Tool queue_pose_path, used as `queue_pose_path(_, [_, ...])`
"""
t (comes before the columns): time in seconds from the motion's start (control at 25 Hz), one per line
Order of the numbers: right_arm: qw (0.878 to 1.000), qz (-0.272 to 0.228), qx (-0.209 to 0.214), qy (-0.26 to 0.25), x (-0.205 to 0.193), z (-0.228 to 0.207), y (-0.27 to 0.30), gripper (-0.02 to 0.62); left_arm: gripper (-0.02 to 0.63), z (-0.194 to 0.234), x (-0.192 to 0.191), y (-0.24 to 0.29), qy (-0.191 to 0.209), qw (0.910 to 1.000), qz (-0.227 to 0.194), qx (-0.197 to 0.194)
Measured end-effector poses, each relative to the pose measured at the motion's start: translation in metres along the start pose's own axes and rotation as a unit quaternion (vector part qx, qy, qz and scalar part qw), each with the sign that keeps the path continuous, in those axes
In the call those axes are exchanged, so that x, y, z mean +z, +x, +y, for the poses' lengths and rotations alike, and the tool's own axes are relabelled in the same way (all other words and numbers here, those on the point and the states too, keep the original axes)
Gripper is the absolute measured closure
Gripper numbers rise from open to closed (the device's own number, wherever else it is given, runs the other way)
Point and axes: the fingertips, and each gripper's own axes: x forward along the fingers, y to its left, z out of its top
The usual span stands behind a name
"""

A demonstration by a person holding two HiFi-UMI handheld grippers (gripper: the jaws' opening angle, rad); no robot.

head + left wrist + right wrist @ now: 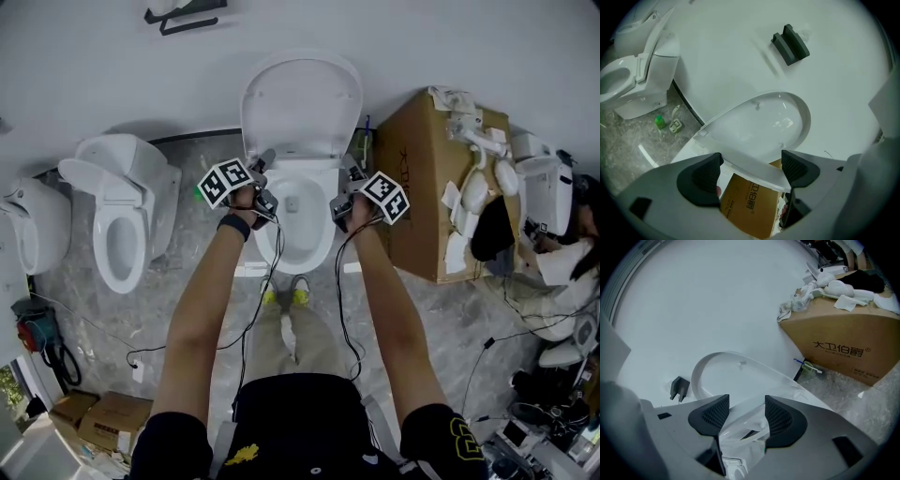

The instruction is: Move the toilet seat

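**Seat raised against the wall, your right fingers on it**

You stand facing the toilet bowl with both arms stretched out over it. The toilet seat is tipped up at the back of the bowl, and its top leans on the white wall.

Your left gripper sits at the seat's lower left edge. Its fingers are spread wide. The white edge of the seat runs slantwise through the gap, but the pads do not press on it.

Your right gripper is at the seat's lower right edge. Its fingers stand much narrower. The glossy white edge of the seat fills the space from pad to pad, so this hand is holding the seat.

Both grippers point forward and somewhat downward, one on each side of the bowl.

To your left a second toilet stands on the grey stone floor, its lid also up. A small green bottle stands near its base.

To your right, close beside the bowl, is a large cardboard box with white parts heaped on top. A dark bracket is fixed to the wall above the seat.
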Motion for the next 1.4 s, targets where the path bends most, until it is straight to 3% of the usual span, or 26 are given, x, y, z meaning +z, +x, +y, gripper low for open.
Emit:
queue_pose_path(0.52, [0.999,-0.043,0.017,0.015,0.042,0.037,0.055,0.337,0.192,-0.021,0.061,0.034,-0.038,0.999,-0.022,-0.007])
queue_pose_path(0.64, [0.999,-0.022,-0.022,0.043,0.028,0.061,0.054,0.334,0.192,-0.012,0.095,-0.002,-0.054,0.9973,-0.047,0.016])
queue_pose_path(0.76, [0.999,-0.001,0.022,0.041,0.014,0.078,0.09,0.334,0.192,0.0,0.116,-0.022,-0.065,0.9943,-0.072,0.045])
queue_pose_path(0.92, [0.998,-0.052,0.005,0.019,0.071,0.044,0.096,0.336,0.187,-0.028,0.09,0.07,-0.075,0.9959,-0.049,-0.013])
queue_pose_path(1.16, [0.998,-0.034,0.043,-0.005,0.03,0.045,0.154,0.339,0.184,0.042,0.134,0.089,-0.069,0.9905,-0.115,-0.029])
queue_pose_path(1.28, [0.999,-0.047,0.011,0.01,0.078,0.025,0.129,0.337,0.184,-0.006,0.102,0.118,-0.07,0.9932,-0.077,-0.051])
queue_pose_path(1.4, [0.999,-0.036,0.002,0.027,0.094,0.039,0.112,0.344,0.187,-0.043,0.096,0.098,-0.088,0.9937,-0.053,-0.044])
